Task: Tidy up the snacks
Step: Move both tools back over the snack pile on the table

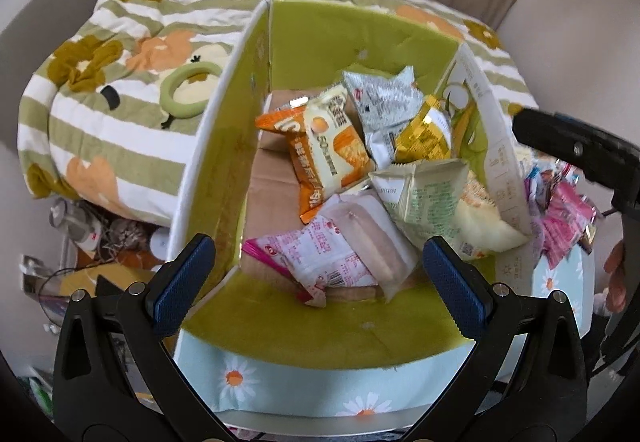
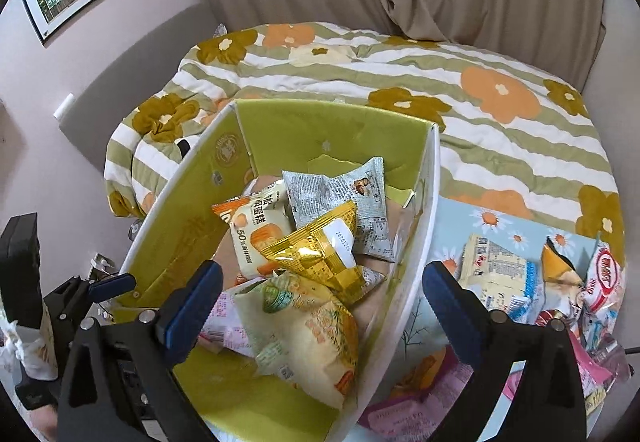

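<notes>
Only the right wrist view catches the loose snacks (image 2: 496, 274) right of the green box (image 2: 280, 129), while both grippers' fingers (image 1: 456, 278) (image 2: 452, 298) hover spread and empty over the packets (image 1: 348, 157) inside it.

The box (image 2: 280, 129) is matt green card with a bare brown cardboard floor. Inside it, a yellow packet (image 2: 324, 254) shines like glossy foil; beside the box, the bedspread (image 2: 500, 129) is soft quilted cloth.
</notes>
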Available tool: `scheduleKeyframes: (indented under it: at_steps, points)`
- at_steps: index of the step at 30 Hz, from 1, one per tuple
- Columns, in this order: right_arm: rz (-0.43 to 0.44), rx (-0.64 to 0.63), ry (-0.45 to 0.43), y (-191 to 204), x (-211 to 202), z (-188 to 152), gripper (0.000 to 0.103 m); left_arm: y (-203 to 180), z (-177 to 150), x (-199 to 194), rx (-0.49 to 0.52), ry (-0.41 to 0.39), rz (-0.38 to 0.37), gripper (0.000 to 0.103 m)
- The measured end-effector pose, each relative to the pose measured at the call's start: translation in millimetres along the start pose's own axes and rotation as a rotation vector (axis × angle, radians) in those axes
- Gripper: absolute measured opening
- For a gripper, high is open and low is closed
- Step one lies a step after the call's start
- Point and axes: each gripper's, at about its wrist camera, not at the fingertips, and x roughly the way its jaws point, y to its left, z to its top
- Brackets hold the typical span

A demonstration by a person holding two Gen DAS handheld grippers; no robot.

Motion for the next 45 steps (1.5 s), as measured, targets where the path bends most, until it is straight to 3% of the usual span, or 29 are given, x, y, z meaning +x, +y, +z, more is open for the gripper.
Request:
scheduleKeyframes:
  at_steps: [7, 13, 21, 28, 35, 45]
  points:
    - [-0.021, 0.017, -0.041, 6.8, -35.0, -9.9, 0.100, -1.5, 1.2, -34.5, -0.012, -0.061, -0.035, 0.103]
    - [-0.046, 0.077, -0.109, 0.9, -71.8, -29.4, 0.100, -22.3, -4.9, -55.4, 0.056, -0.095, -0.087, 0.103]
    - [-0.180, 0.168, -0.169, -19.2, -120.6, -66.7, 0.100, -71.0, -18.3, -67.4, 0.173, -0.110, -0.180, 0.103]
    - [-0.267, 0.278, -0.209, -69.2, -163.5, -107.2, 0.100, -127.5, -37.1, -76.4, 0.254, -0.119, -0.219, 0.103]
    - [-0.313, 0.349, -0.210, -136.8, -192.7, -147.5, 0.100, -198.0, -53.0, -71.9, 0.266, -0.095, -0.221, 0.103]
    - [-0.283, 0.381, -0.158, -238.6, -207.4, -181.2, 0.100, -308.1, -69.0, -43.2, 0.299, -0.079, -0.193, 0.103]
